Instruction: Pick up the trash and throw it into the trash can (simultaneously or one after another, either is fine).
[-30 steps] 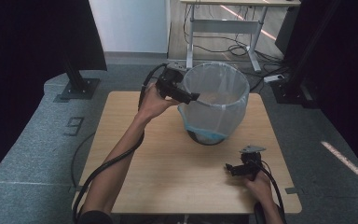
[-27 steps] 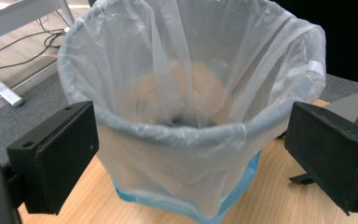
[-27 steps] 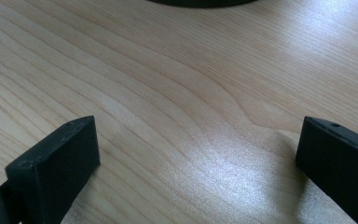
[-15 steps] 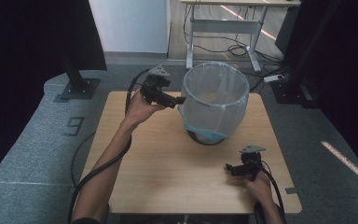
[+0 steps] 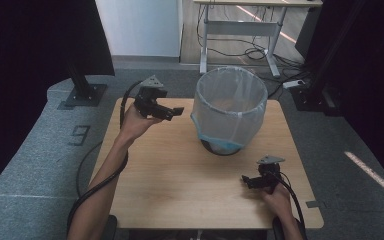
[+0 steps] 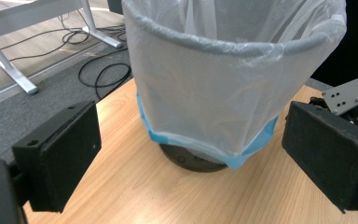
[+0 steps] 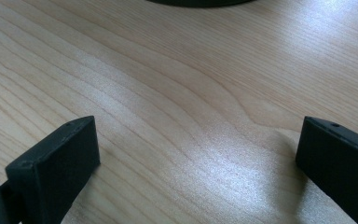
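A mesh wastebasket lined with a clear plastic bag stands on the wooden table, and the bag's blue edge hangs near its dark base. My left gripper hovers to the left of the basket, pointing at it, open and with nothing held. In the left gripper view the lined wastebasket rises beyond my left gripper, clear of both jaws. My right gripper rests low at the table's front right, open. In the right gripper view, bare wood lies between the wide jaws of my right gripper.
A black stand sits on the grey floor at the left. A white desk frame with loose cables stands behind the table. Bare wood spreads across the table's front and middle. The right gripper's grey plate peeks past the basket.
My left gripper has drawn back leftward from the basket's rim and sunk a little. The right gripper has stayed put.
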The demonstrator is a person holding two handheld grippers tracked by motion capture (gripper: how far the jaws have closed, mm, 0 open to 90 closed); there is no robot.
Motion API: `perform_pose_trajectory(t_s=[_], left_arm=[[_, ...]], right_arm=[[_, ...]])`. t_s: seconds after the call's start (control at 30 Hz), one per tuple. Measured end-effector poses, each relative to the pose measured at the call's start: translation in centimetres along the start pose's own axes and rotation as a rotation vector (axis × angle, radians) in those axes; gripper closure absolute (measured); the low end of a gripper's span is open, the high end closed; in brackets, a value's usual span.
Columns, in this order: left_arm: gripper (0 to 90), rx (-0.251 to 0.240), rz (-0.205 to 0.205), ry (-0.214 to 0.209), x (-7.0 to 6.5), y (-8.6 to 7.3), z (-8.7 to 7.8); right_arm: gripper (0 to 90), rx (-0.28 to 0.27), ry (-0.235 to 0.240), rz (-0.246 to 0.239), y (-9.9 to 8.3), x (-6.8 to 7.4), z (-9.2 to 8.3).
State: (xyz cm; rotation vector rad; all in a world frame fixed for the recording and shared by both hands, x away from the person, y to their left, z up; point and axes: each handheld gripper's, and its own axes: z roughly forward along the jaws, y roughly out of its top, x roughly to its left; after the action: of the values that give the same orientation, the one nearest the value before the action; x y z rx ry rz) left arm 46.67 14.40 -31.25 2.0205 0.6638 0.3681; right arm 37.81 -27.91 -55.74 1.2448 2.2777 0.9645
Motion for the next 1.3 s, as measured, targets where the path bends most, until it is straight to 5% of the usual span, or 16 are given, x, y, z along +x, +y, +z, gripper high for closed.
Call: perform_pose_trajectory(t_s=[1.3], left_arm=[[4.7,-0.014,-0.074,0.096,2.5,-6.6,-5.3]], right_arm=[[0.0,0.0,-0.004,0.003,0.0,0.1,0.0]])
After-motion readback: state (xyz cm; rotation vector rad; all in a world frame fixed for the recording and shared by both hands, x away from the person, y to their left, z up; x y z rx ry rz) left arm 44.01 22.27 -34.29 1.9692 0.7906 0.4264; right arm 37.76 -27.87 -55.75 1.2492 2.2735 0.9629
